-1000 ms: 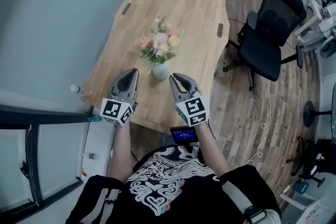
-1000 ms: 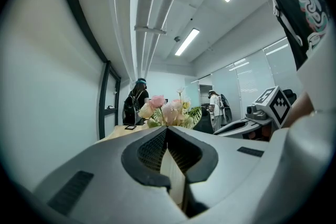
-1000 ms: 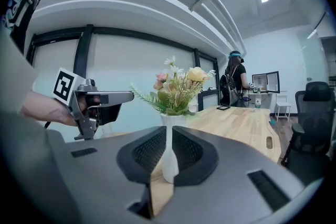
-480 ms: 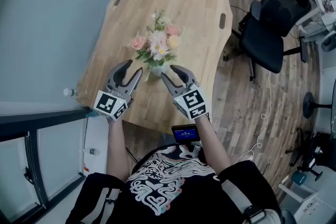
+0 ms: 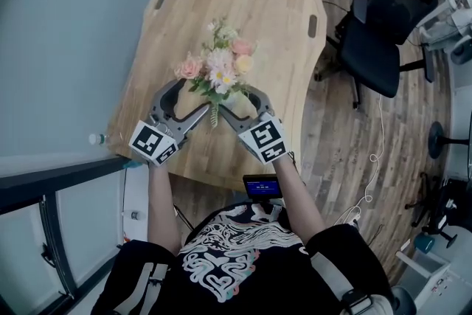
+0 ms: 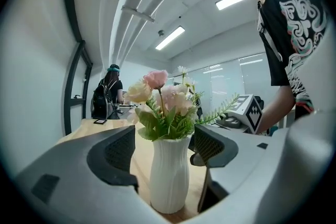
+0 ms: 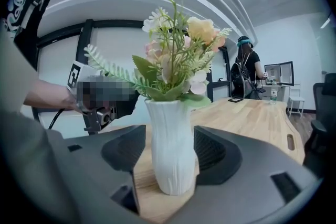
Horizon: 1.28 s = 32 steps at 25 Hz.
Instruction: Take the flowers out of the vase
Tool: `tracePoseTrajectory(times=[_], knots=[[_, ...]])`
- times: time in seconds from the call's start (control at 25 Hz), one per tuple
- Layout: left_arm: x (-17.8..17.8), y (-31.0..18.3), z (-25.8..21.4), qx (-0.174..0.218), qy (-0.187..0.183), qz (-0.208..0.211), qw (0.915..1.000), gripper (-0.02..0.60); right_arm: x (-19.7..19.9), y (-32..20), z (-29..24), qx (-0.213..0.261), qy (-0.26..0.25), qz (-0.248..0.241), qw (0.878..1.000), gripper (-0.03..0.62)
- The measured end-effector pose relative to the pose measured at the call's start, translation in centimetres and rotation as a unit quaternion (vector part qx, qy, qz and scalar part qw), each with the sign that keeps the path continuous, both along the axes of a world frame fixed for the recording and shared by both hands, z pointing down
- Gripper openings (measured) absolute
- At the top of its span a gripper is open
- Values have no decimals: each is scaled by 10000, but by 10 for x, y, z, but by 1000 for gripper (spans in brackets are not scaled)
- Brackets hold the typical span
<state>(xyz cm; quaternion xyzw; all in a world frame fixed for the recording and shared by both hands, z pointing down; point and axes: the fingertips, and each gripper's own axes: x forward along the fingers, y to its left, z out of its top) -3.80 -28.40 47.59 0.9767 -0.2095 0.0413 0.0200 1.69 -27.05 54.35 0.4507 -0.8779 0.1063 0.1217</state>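
A white ribbed vase (image 6: 169, 176) (image 7: 173, 149) stands near the front of the wooden table (image 5: 258, 4). It holds a bunch of pink, cream and white flowers (image 5: 217, 70) (image 6: 165, 107) (image 7: 176, 60). In the head view the blooms hide most of the vase. My left gripper (image 5: 193, 96) (image 6: 165, 152) comes at it from the left and my right gripper (image 5: 234, 103) (image 7: 170, 152) from the right. The jaws of both have just been opening. Each pair now stands wide with the vase body between the pads, not pressed.
A black office chair (image 5: 383, 18) stands right of the table on the wood floor. A small bottle (image 5: 96, 138) sits off the table's left edge by the wall. A person with a backpack (image 6: 107, 94) stands beyond the table's far end.
Both grippers went from shut to wide open. They moved forward and inward from the table's front edge until each straddles the vase.
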Motion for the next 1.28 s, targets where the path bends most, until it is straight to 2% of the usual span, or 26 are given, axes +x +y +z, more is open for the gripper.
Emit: tracePoseTrajectory(times=[0.16,0.48,0.72,1.28], knots=[[9,-1,-1,33,-75,301,9995,347,-1,-14,0,86,59,14,9999,258],[31,-9,-2,124,-56,554,9984,362,-17,-25,7,145,261,-153,9994,258],[45,-16,2,131,-30,597,9981,362,-20,-29,8,188,391,-340,9985,258],[52,-21,2,247,-39,641,9976,360,-20,-32,7,267,352,-246,9987,258]])
